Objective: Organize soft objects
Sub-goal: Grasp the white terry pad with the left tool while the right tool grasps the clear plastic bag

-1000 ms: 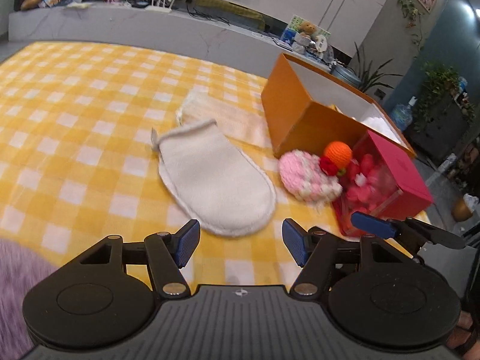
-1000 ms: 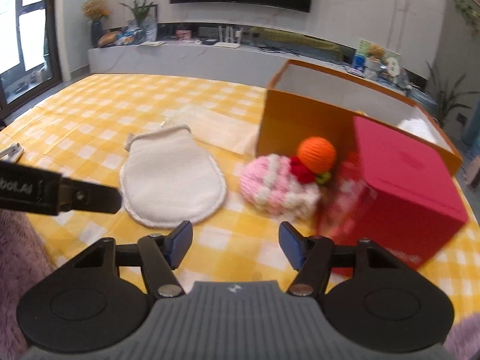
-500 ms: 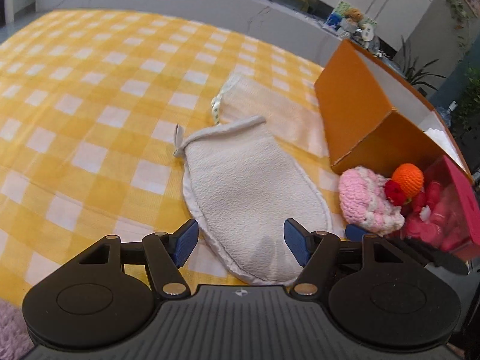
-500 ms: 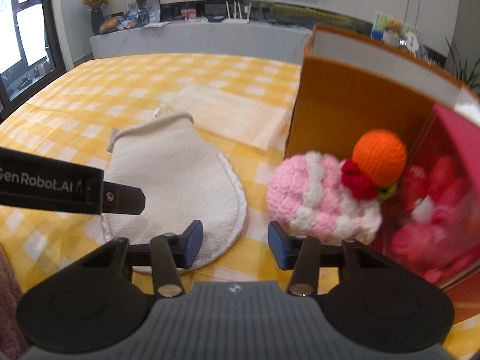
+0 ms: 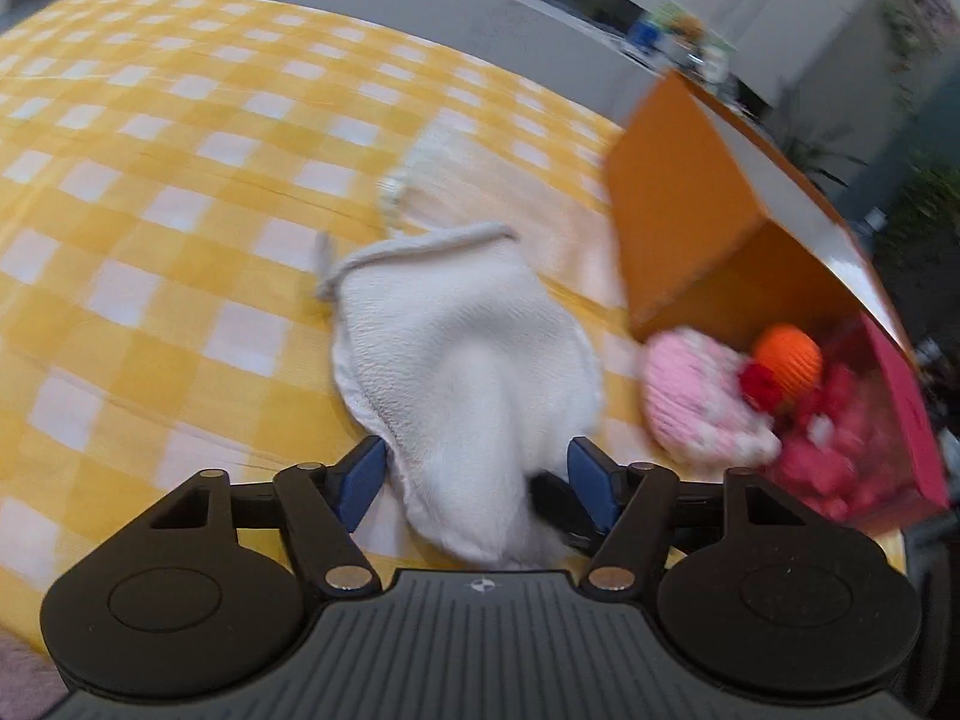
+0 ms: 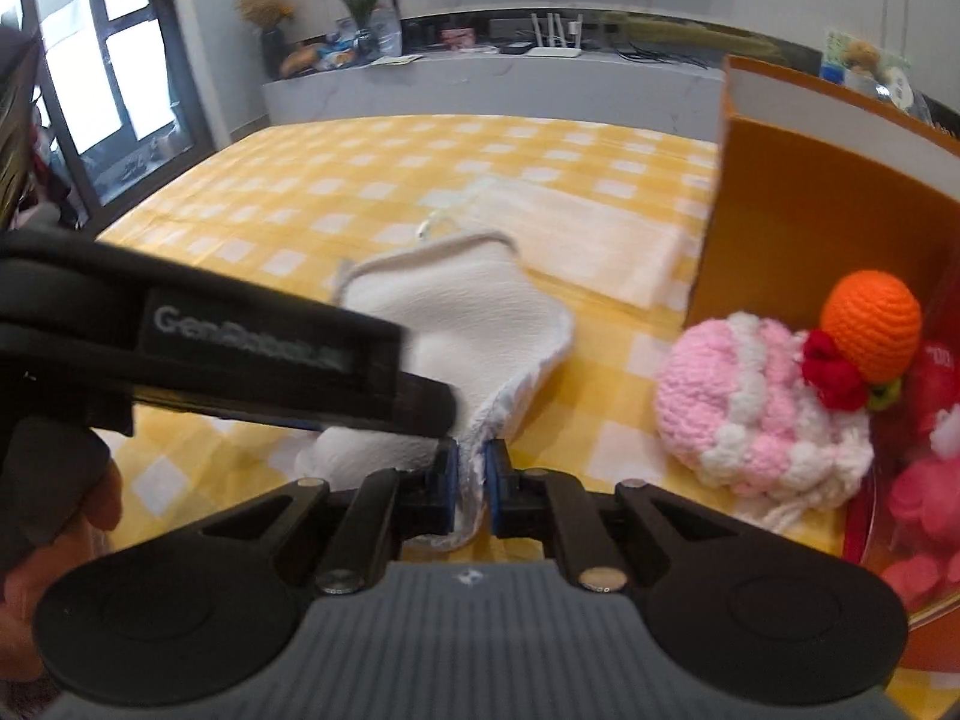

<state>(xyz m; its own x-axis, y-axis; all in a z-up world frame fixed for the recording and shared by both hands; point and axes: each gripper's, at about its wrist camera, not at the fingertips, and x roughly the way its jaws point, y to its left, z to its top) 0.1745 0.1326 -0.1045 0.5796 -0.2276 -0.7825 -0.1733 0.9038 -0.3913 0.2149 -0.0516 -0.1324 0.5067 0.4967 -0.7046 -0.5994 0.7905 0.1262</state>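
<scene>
A white terry mitt (image 5: 456, 354) lies on the yellow checked tablecloth (image 5: 150, 210), its near end lifted. My right gripper (image 6: 471, 483) is shut on the mitt's (image 6: 456, 324) near edge. My left gripper (image 5: 477, 477) is open, its blue pads on either side of the raised near end. A pink and white knitted pouch (image 6: 750, 402) with an orange knitted ball (image 6: 870, 324) lies to the right, against an orange box (image 6: 810, 228). The left gripper's body crosses the right wrist view at the left.
A flat pale yellow cloth (image 6: 576, 234) lies behind the mitt. A clear red box (image 5: 888, 420) with pink soft pieces stands at the right, next to the orange box (image 5: 678, 240). A grey counter with plants and clutter runs behind the table.
My right gripper closed on the mitt's near edge and lifted it. My left gripper moved in so its open pads straddle the raised end.
</scene>
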